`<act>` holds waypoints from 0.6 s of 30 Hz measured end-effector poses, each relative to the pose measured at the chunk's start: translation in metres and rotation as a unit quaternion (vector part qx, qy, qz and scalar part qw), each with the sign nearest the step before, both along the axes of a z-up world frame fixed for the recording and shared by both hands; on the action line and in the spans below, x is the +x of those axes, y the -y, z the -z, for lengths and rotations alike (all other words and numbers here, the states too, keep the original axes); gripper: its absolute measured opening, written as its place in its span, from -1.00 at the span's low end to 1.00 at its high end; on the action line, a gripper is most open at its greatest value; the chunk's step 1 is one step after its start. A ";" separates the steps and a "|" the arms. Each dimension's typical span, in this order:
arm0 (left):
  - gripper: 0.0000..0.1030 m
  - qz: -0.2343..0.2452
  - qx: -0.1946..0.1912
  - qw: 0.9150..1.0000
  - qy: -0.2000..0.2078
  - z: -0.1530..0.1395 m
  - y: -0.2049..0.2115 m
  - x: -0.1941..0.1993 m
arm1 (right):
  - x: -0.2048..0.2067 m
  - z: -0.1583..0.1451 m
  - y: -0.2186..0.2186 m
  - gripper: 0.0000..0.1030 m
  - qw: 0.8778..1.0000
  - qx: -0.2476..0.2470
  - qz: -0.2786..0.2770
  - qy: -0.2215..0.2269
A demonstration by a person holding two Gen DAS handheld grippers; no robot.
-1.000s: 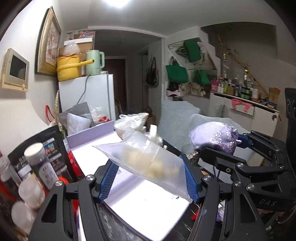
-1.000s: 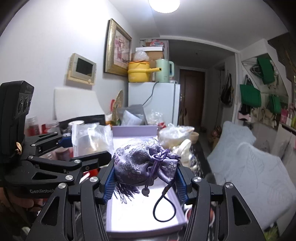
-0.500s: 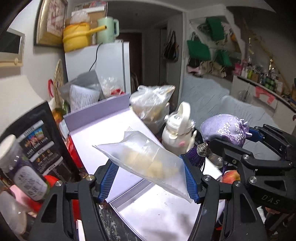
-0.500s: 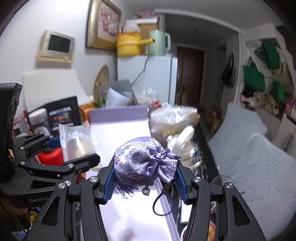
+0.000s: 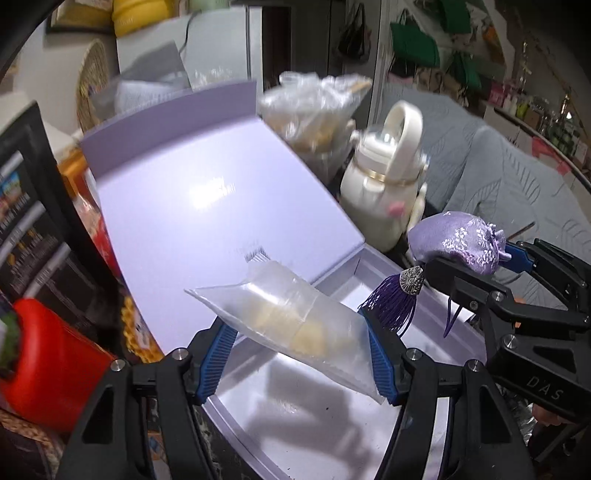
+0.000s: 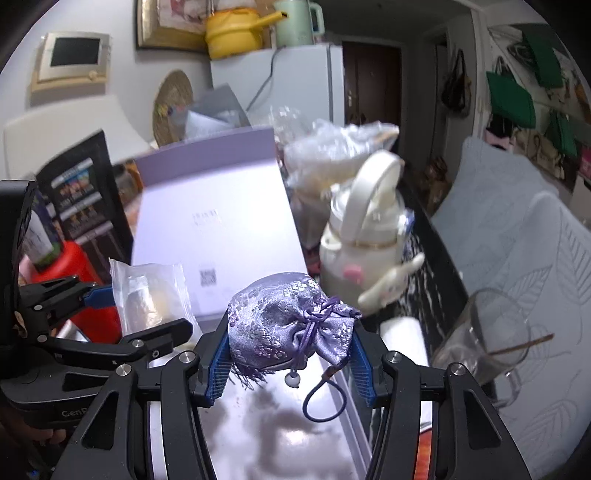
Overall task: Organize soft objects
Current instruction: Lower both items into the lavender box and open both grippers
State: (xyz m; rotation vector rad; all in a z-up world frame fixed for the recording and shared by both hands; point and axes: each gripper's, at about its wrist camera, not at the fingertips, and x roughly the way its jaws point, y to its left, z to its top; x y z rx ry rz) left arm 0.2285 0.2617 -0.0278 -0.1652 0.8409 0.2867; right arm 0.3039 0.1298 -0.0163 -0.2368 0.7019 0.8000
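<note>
Narrow, cluttered room with a pale wall and a dark door at the far end

A white fridge (image 6: 295, 81) stands against the back, with a yellow pot (image 6: 236, 31) and a pale green kettle (image 6: 297, 20) on top; a framed picture (image 6: 170, 24) and a small wall panel (image 6: 72, 59) hang on the white wall beside it. Green bags (image 6: 511, 98) hang on the opposite wall (above a grey quilted sofa (image 6: 517, 221)). A dark brown door (image 6: 371, 79) closes the passage.

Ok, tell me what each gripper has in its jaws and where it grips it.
The left gripper clamps the clear plastic bag across its width. The right gripper clamps the purple brocade pouch by its two sides, cord loop dangling.
</note>
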 end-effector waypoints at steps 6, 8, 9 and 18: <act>0.27 -0.002 -0.016 0.999 -0.045 0.033 -0.002 0.010 | 0.008 0.028 -0.005 0.06 0.999 -0.031 0.010 -0.027; 0.27 0.000 -0.017 0.998 -0.056 0.042 -0.001 0.011 | 0.011 0.037 -0.006 0.07 0.998 -0.044 0.011 -0.035; 0.27 0.000 -0.016 0.998 -0.061 0.046 0.000 0.011 | 0.011 0.040 -0.006 0.07 0.998 -0.049 0.011 -0.038; 0.27 -0.018 -0.025 0.995 -0.094 0.063 -0.005 0.009 | 0.014 0.054 -0.004 0.16 0.995 -0.059 0.022 -0.072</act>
